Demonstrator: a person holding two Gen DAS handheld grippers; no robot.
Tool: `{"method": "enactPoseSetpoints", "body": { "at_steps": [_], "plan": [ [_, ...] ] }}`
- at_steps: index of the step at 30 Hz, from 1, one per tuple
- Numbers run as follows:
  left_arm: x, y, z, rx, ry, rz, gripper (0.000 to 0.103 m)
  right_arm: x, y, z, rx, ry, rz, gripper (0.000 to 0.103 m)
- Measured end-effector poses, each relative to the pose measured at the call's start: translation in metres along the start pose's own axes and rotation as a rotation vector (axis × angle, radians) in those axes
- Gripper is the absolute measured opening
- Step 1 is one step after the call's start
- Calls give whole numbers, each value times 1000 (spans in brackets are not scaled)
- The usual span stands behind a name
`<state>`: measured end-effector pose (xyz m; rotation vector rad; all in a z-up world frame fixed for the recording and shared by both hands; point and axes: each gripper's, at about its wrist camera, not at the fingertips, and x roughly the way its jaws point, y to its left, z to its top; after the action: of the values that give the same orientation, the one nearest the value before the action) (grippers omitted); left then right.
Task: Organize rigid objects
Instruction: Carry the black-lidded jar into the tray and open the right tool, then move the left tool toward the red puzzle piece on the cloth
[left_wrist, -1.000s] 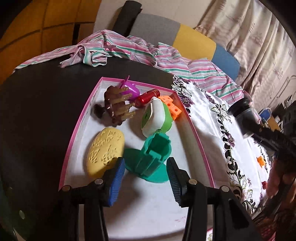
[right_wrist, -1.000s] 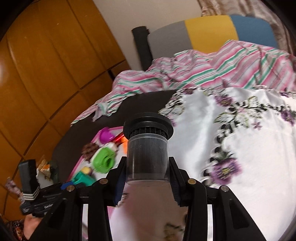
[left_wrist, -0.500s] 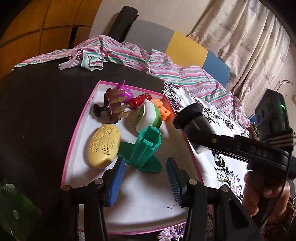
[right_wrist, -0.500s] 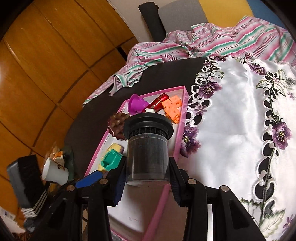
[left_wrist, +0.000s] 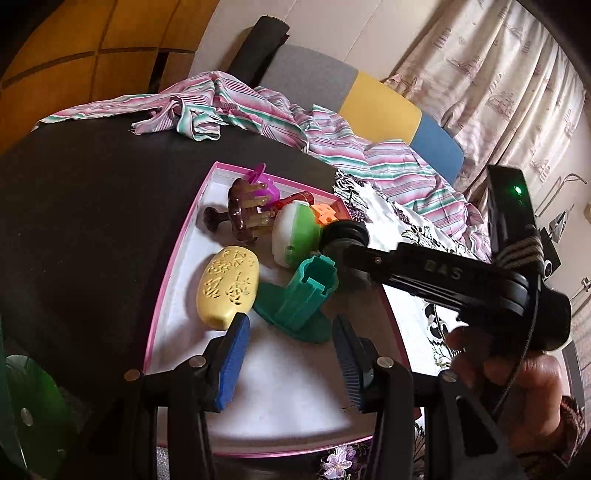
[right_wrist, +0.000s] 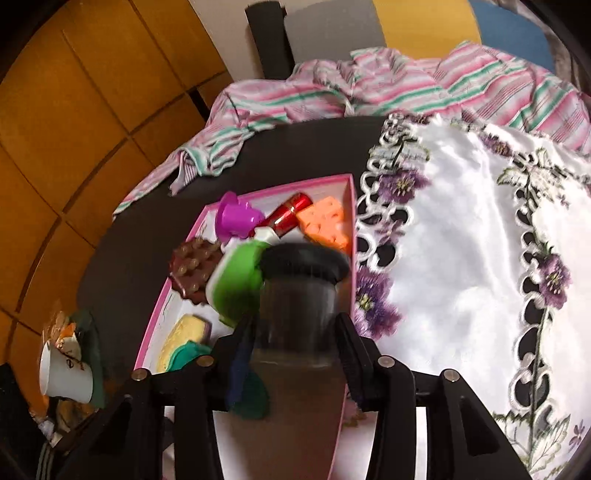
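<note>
A: What does the right gripper (right_wrist: 293, 345) have?

B: A dark jar (right_wrist: 295, 306) with a black lid, clamped between its two fingers (right_wrist: 240, 354). The lid sticks out past the fingertips, and the jar body fills the gap between the pads. The view is blurred, so I cannot tell whether the jar's base touches anything.

A: And where is the jar?

B: Over the right side of the pink-rimmed tray (right_wrist: 352, 221), close to its right wall. Just left of the lid is the green-and-white case (right_wrist: 236, 284). Ahead of the fingertips lie the orange block (right_wrist: 325, 221), the red tube (right_wrist: 290, 214) and the purple cup (right_wrist: 234, 219). Farther left is the brown brush (right_wrist: 192, 269).

A: The left gripper (left_wrist: 291, 350)?

B: Its fingers (left_wrist: 231, 362) stand wide apart with nothing between them, above the tray's (left_wrist: 177, 254) near part. The teal holder (left_wrist: 306, 295) stands just beyond the fingertips, centred on the gap. The yellow soap box (left_wrist: 227, 286) lies just ahead of the left finger, beside the holder.

A: Does that view show the jar (left_wrist: 345, 240) too?

B: Yes, ahead and right of the right finger, next to the case (left_wrist: 295, 236) and behind the holder, held by the right gripper (left_wrist: 354, 258) reaching in from the right. A hand (left_wrist: 517, 384) grips its handle. A flowered white cloth (right_wrist: 461, 240) lies right of the tray.
</note>
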<state>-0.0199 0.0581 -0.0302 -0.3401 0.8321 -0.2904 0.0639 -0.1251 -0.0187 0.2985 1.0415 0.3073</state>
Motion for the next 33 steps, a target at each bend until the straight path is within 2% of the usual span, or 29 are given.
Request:
{"method": "enactPoseSetpoints", "body": {
  "at_steps": [4, 17, 21, 26, 30, 33],
  "plan": [
    [-2, 1, -1, -10, -9, -4, 47, -18, -4, -8, 14, -41, 31, 65],
    [-8, -20, -2, 33, -29, -85, 47, -60, -29, -10, 22, -87, -4, 66],
    [-7, -31, -2, 52, -24, -113, 47, -84, -46, -6, 41, -108, -74, 69],
    [-5, -46, -1, 74, -20, -145, 47, -114, -94, -4, 174, -137, -147, 71],
    [-2, -60, -3, 104, -6, -165, 47, -132, -127, -7, 237, -152, -252, 71],
    [1, -72, -5, 127, 10, -181, 47, -142, -151, -10, 295, -161, -282, 71]
  ]
}}
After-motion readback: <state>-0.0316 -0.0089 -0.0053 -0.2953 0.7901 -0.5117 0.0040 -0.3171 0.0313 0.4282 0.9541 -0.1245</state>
